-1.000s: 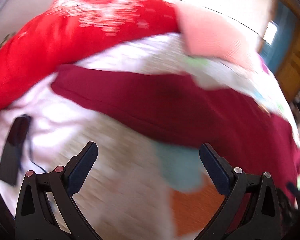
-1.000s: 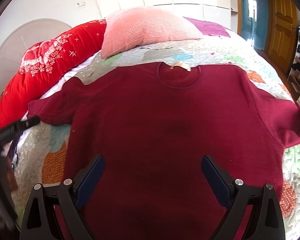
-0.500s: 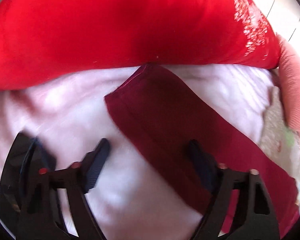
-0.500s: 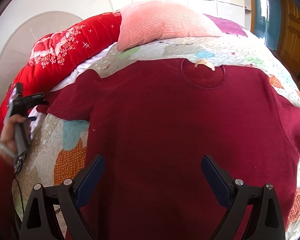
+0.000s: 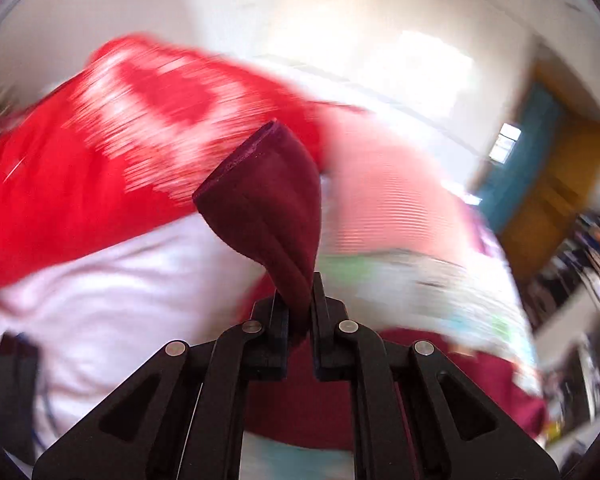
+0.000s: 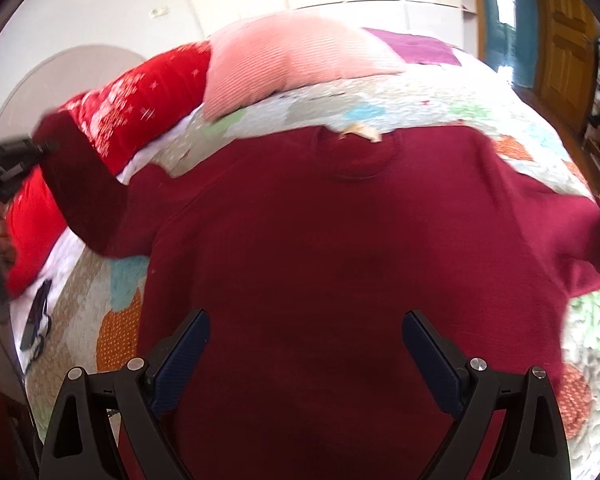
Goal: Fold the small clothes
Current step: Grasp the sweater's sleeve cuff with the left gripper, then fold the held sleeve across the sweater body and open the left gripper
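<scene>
A dark red sweater point(image 6: 340, 248) lies spread flat on the patchwork quilt point(image 6: 420, 100), neck toward the pillows. My left gripper point(image 5: 298, 300) is shut on the end of the sweater's left sleeve point(image 5: 268, 204) and holds it lifted off the bed. In the right wrist view this gripper point(image 6: 44, 146) shows at the far left with the raised sleeve point(image 6: 80, 184). My right gripper point(image 6: 304, 344) is open and empty, hovering over the sweater's lower body.
A red duvet point(image 6: 140, 100) and a pink pillow point(image 6: 292, 56) lie at the head of the bed. A dark phone with a cable point(image 6: 38, 316) lies on the white sheet at the left edge. A wooden door point(image 6: 564, 48) stands at the right.
My left gripper has closed on the left sleeve end and lifted it off the bed. My right gripper stays open over the sweater's body.
</scene>
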